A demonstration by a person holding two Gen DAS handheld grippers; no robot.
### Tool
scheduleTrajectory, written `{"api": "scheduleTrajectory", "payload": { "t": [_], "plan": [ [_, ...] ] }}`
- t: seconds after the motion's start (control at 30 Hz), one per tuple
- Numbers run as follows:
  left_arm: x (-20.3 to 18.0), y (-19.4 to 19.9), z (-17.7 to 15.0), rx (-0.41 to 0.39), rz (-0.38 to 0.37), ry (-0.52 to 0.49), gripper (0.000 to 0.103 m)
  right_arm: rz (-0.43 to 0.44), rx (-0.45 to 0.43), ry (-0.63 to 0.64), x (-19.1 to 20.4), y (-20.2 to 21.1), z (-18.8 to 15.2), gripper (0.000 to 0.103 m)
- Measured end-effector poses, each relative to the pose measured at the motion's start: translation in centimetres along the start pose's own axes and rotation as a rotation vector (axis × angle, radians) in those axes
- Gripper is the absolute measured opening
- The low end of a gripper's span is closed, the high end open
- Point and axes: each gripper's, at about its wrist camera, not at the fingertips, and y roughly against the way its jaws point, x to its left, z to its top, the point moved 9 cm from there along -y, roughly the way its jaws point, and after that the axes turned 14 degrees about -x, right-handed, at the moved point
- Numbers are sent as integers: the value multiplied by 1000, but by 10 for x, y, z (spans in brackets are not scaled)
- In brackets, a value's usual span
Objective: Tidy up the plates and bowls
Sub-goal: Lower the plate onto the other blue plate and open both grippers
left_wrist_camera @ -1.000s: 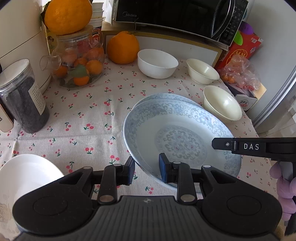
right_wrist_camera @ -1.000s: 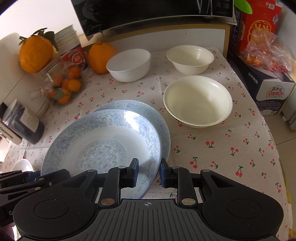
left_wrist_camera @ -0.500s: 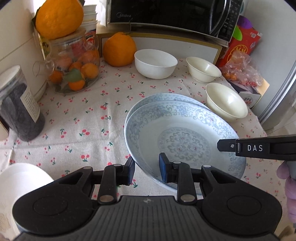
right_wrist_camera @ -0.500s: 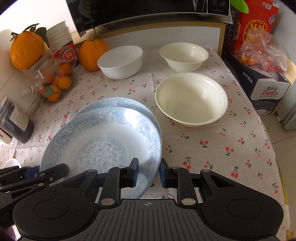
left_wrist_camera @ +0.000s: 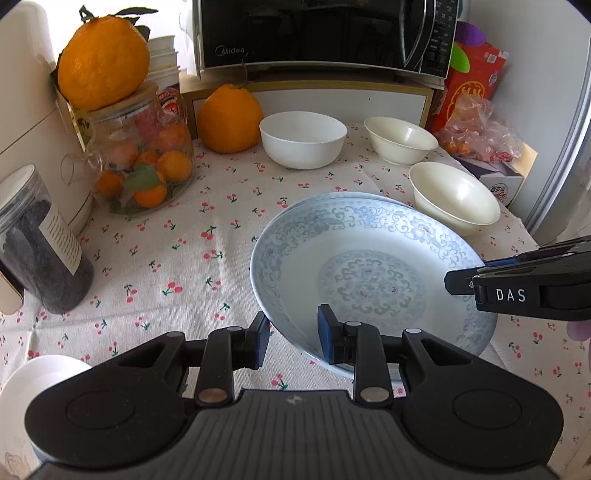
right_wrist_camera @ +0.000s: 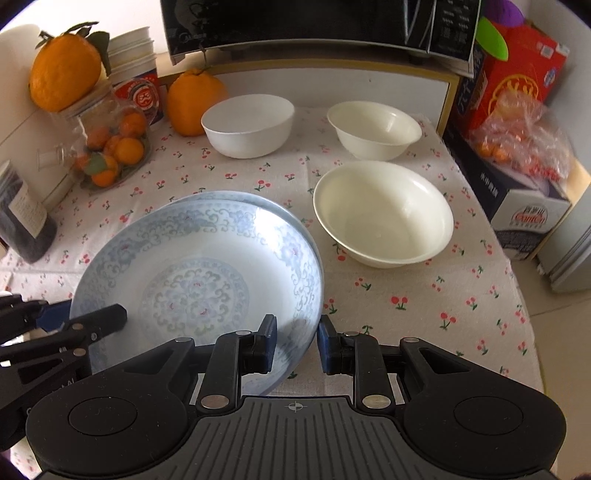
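Observation:
A blue-patterned deep plate (left_wrist_camera: pixel 369 266) (right_wrist_camera: pixel 192 273) is held between both grippers, just over a second matching plate (left_wrist_camera: pixel 343 195) (right_wrist_camera: pixel 221 195) whose far rim peeks out behind it. My left gripper (left_wrist_camera: pixel 293 332) is shut on the top plate's near-left rim. On the opposite rim my right gripper (right_wrist_camera: pixel 295 339) is shut as well. Each gripper shows in the other's view, the right gripper (left_wrist_camera: pixel 517 291) at the right edge and the left gripper (right_wrist_camera: pixel 74 332) at the left edge. A white bowl (right_wrist_camera: pixel 247 123) and two cream bowls (right_wrist_camera: pixel 373 127) (right_wrist_camera: pixel 384 214) stand behind.
A glass jar of small oranges (left_wrist_camera: pixel 144 166), a dark-filled jar (left_wrist_camera: pixel 40 251) and a large orange (left_wrist_camera: pixel 229 118) stand at the left and back. A microwave (left_wrist_camera: pixel 317 33) sits behind. Boxes and a bag (right_wrist_camera: pixel 524 147) line the right edge. A white dish (left_wrist_camera: pixel 37 376) lies near left.
Both grippers have rolled a little with the plate still gripped. The held plate now covers more of the plate under it, whose rim shows less on the right.

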Motion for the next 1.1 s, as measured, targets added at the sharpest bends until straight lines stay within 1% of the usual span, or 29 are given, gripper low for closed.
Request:
{"api": "scheduleTrajectory", "payload": {
  "t": [0.33,0.53,0.67,0.87,0.9,1.1],
  "plan": [
    [-3,-3,0,-34,36,-56,26,-32,-11,80,5,0,-1,23],
    [-7,-4,-4,-44,56,-136,26,-47,-13,126,9,0,-3,23],
    [-5,-5,-3,-40,53,-118,26,-42,-10,115,8,0,-3,23],
    [-5,-6,-3,-35,53,-116,26,-33,-9,110,7,0,-3,24],
    [-4,-6,-3,-33,52,-109,25,-28,-8,102,7,0,-3,25],
    [1,-8,-5,-1,24,-16,27,5,10,22,1,-1,0,26]
  ]
}}
